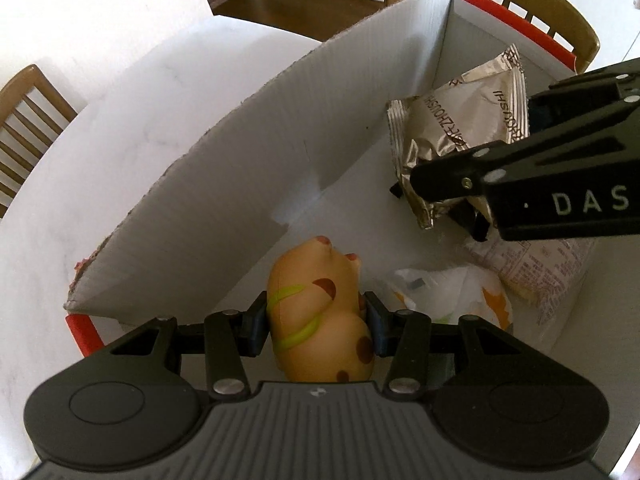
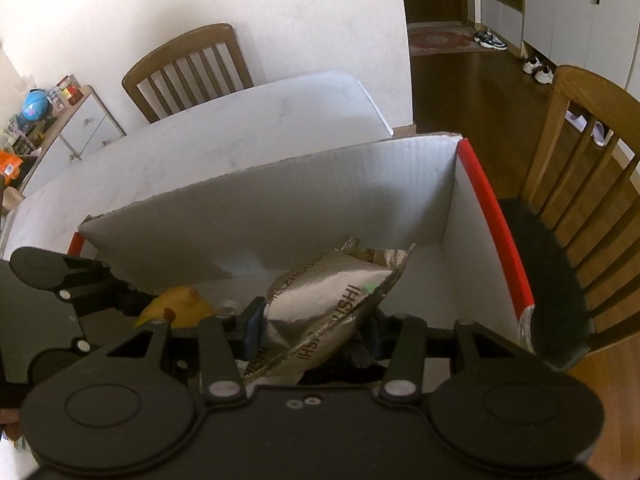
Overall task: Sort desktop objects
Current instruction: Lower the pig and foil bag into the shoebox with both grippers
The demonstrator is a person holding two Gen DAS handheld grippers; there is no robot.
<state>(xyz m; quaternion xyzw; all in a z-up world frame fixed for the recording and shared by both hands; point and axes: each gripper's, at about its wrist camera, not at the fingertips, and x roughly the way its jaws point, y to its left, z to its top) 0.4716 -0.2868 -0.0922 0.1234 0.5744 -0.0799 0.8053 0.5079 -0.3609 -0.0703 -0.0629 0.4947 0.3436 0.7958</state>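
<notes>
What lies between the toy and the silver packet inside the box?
Only bare box floor separates toy and silver packet, seen in the left wrist view.

The toy animal (image 1: 320, 308) has its lower end hidden behind the left gripper (image 1: 316, 326) body, and in the right wrist view only a yellow sliver of it (image 2: 176, 306) shows. The silver foil packet (image 2: 320, 312) is covered at its base by the right gripper (image 2: 316, 330) (its print reads only in part). The pale printed packet (image 1: 548, 276) runs under that gripper's arm, its text too small to read.
</notes>
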